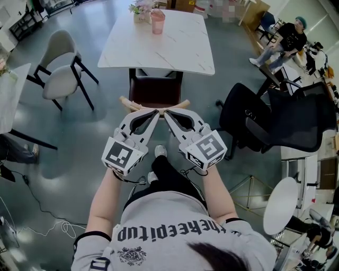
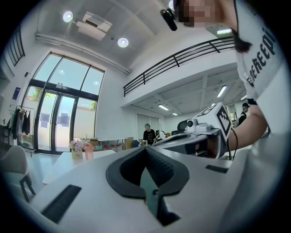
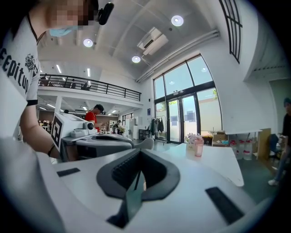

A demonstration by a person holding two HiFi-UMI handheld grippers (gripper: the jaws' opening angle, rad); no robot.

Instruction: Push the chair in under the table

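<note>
The chair (image 1: pixel 154 90) has a dark red seat and a wooden top rail (image 1: pixel 182 104), and its seat is partly under the near edge of the white marble table (image 1: pixel 175 50). Both grippers are held side by side in front of me, shut and empty. The left gripper (image 1: pixel 156 111) and the right gripper (image 1: pixel 166 113) have their tips close together over the middle of the rail. Whether they touch it I cannot tell. The chair is outside both gripper views. The left gripper (image 2: pixel 145 147) looks across the table (image 2: pixel 63 164), and so does the right gripper (image 3: pixel 140 149), with the table (image 3: pixel 218 161) beyond it.
A pink cup (image 1: pixel 157 22) and flowers (image 1: pixel 140 9) stand at the table's far end. A grey chair (image 1: pixel 61 66) is at the left and a black office chair (image 1: pixel 275 122) at the right. A small round white table (image 1: pixel 280 204) is at the lower right. A seated person (image 1: pixel 288 37) is at the far right.
</note>
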